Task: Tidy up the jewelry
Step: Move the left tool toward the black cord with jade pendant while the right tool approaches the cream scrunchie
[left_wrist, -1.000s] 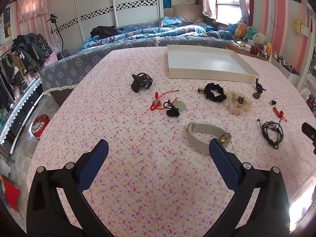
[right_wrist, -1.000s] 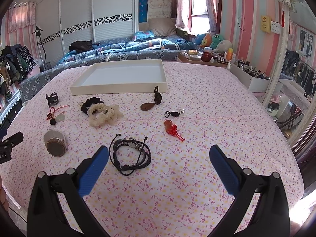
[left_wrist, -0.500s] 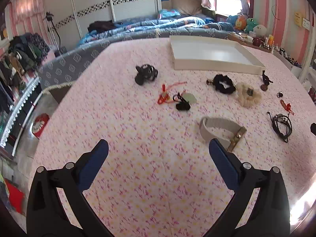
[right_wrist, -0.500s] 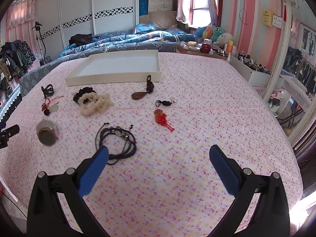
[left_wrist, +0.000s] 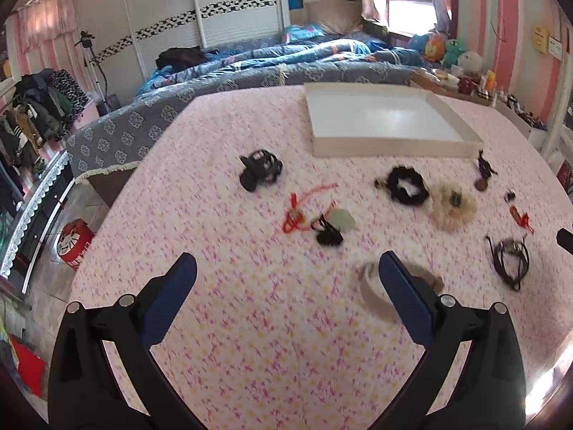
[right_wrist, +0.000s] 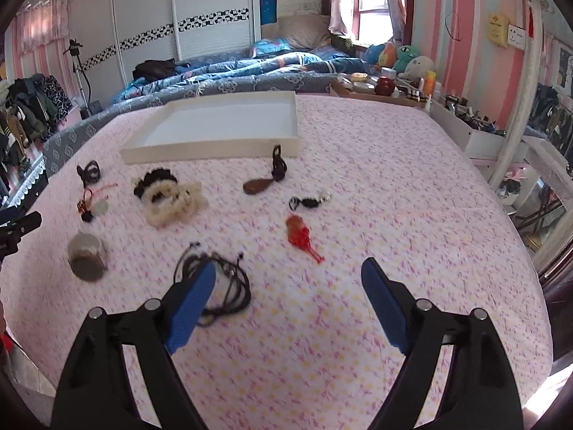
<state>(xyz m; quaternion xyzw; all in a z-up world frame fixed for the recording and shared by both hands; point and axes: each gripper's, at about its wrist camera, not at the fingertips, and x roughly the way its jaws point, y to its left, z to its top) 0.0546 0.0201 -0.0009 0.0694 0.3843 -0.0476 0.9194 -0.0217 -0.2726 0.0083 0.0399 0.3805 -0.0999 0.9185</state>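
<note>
Black cord necklace (right_wrist: 215, 283) now lower centre-left in right wrist view, tucked against and partly behind the left blue pad; a second ago sat higher, clear of the pads. Right gripper (right_wrist: 288, 301) closing from full spread, nothing pinched between pads yet, bare cloth in the gap. Reads as approach on the cord necklace, first pick not yet made.

Red knot charm (right_wrist: 301, 238) just above the gap, centre frame. Black-and-silver charm (right_wrist: 309, 202) and brown pendant (right_wrist: 263, 182) further up. Cream scrunchie (right_wrist: 175, 202) touching black scrunchie (right_wrist: 155, 181), left of centre. White tray (right_wrist: 222, 122) upper centre, empty, all jewelry outside it on the pink floral cloth (right_wrist: 376, 197).

Left gripper (left_wrist: 284, 288) spread wide, holding nothing. Beige watch band (left_wrist: 372, 292) now partly behind its right pad, lower right; earlier more exposed. Black hair claw (left_wrist: 259, 168) and red cord with jade pendant (left_wrist: 315, 215) mid-frame, untouched. Sorting at the start.
</note>
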